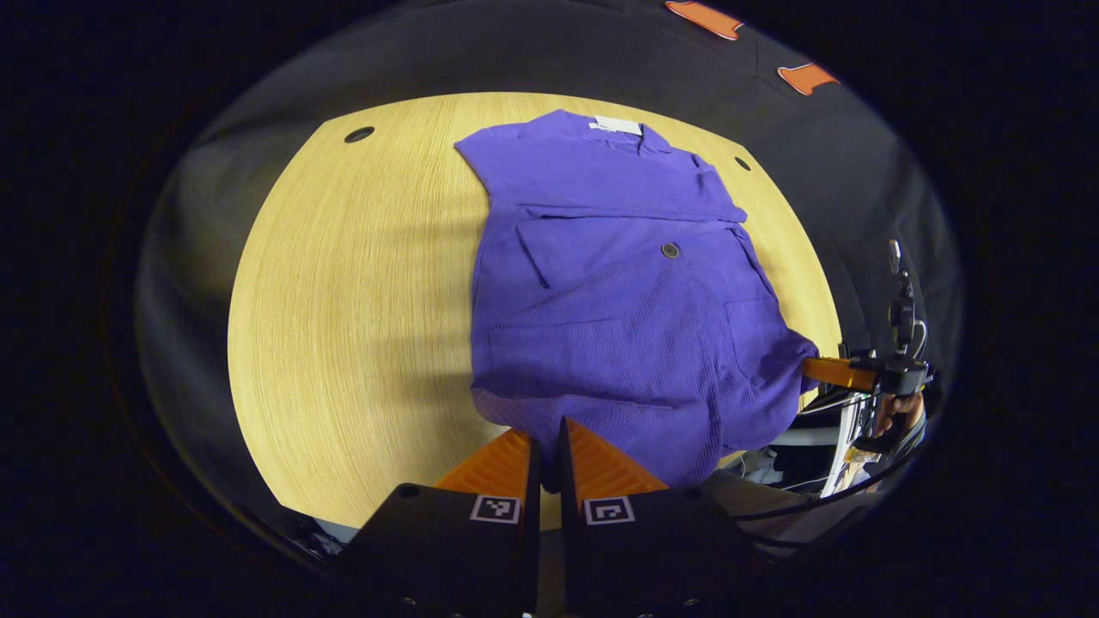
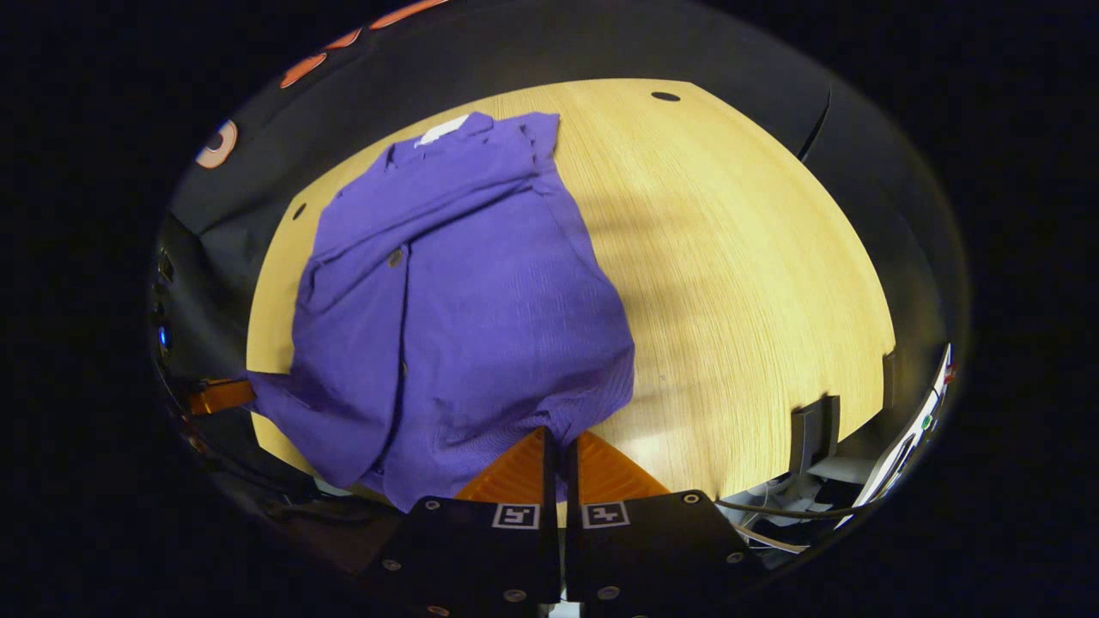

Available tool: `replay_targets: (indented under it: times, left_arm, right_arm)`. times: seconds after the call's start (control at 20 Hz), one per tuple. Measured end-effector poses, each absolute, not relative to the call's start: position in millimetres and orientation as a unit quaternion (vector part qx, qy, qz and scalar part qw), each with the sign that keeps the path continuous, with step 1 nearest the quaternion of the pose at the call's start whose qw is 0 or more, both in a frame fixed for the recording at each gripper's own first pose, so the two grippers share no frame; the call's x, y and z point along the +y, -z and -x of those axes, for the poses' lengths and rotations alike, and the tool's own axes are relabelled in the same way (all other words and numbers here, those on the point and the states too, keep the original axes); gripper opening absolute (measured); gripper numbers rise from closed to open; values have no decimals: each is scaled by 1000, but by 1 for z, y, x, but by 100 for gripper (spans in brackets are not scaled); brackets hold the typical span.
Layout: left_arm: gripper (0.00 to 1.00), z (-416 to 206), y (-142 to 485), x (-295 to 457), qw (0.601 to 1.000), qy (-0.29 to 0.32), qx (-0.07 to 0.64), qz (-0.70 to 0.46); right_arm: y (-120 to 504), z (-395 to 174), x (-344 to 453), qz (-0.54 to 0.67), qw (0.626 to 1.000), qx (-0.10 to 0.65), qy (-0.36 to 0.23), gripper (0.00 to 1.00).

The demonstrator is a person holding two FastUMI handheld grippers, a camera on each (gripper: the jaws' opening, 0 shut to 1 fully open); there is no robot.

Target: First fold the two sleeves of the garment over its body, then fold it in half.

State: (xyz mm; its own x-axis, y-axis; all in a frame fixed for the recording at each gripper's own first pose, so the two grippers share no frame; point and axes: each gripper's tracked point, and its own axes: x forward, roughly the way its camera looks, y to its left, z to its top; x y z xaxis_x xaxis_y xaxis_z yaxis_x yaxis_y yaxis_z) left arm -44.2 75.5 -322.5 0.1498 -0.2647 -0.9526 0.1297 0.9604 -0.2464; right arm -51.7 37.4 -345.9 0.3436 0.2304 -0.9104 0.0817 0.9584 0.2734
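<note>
A purple button-up garment (image 1: pixel 618 283) lies on the round wooden table (image 1: pixel 343 300), collar at the far side, both sleeves folded across its body. My left gripper (image 1: pixel 547 438) is shut on one corner of the near hem, which is raised a little off the table. My right gripper (image 2: pixel 560 442) is shut on the other hem corner of the garment (image 2: pixel 464 292). In the left gripper view the right gripper (image 1: pixel 811 367) pinches the hem at the far right. In the right gripper view the left gripper (image 2: pixel 245 393) grips the hem at the far left.
A hand (image 1: pixel 897 416) holds the right gripper beyond the table's edge. Bare tabletop (image 2: pixel 755 283) spreads beside the garment, with small dark holes (image 1: pixel 359 134) near its far rim. Cables and equipment (image 2: pixel 859 481) sit below the near edge.
</note>
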Motion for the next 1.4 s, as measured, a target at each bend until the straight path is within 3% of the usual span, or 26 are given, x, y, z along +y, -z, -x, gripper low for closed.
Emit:
replay_targets:
  times: [0.6, 1.4]
  left_arm:
    - [13, -28, 286, 86, 768, 187, 611, 46]
    - [13, -192, 266, 82, 824, 88, 559, -10]
  right_arm:
    - [254, -18, 58, -151, 844, 513, -37, 3]
    - [228, -186, 34, -140, 859, 475, -129, 3]
